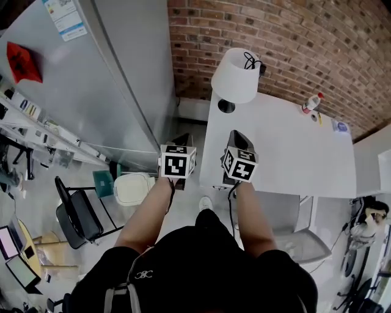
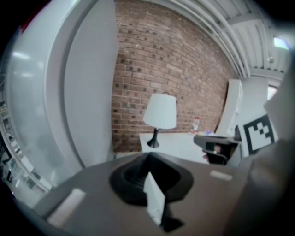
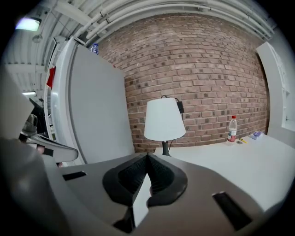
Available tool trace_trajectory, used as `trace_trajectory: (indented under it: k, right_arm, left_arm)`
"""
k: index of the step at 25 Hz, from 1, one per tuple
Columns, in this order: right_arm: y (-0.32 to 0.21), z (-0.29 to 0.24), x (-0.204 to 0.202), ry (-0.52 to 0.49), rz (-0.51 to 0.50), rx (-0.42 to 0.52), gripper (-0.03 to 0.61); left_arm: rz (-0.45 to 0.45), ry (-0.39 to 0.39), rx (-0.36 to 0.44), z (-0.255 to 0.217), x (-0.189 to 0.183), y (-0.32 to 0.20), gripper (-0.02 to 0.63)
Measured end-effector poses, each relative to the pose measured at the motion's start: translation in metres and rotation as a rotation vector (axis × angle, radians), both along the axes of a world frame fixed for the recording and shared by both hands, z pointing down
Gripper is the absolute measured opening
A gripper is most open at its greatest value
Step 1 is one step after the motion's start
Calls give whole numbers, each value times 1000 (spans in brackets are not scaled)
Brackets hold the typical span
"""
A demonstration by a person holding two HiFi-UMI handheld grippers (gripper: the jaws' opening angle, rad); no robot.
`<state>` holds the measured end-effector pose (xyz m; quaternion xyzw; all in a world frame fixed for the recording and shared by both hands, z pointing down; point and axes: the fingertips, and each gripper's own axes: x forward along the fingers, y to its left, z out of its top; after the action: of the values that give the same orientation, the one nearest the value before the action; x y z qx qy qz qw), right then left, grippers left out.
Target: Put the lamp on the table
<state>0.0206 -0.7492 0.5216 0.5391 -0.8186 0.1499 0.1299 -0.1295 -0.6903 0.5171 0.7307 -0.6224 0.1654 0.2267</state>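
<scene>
Lamp [image 1: 235,76] standing upright at the far left corner of the white table [image 1: 287,147], close to the brick wall [image 1: 293,36]; white shade, dark stem and round base, black cord at the shade's top. The left gripper [image 1: 182,139] is held over the floor just off the table's left edge. The right gripper [image 1: 238,136] is over the near left edge. Both are well apart from the lamp, and each has its jaws pressed together with nothing between them. A red-capped bottle [image 1: 311,103] stands near the wall, its label unreadable. On the grey fridge [image 1: 104,79], a blue-and-white sticker [image 1: 64,18] carries print too small to read. Black-and-white square markers [image 1: 178,164] on the grippers show patterns, not letters.
</scene>
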Motion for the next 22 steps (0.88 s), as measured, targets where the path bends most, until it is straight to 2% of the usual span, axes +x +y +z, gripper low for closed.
trace_trajectory:
  k: [9,17,22]
  right_arm:
    - [92,-45,-20,-18,-18,60,-2]
    - [134,-85,-27,14,-46,167,-2]
    - [142,-99,-33,-2,-61,187,-2]
  left_arm:
    - [57,-15,95,-31,8,73,0]
    - [78,-33,168,-57,11,110,0]
    - [76,-39,182,-68,12,115,0]
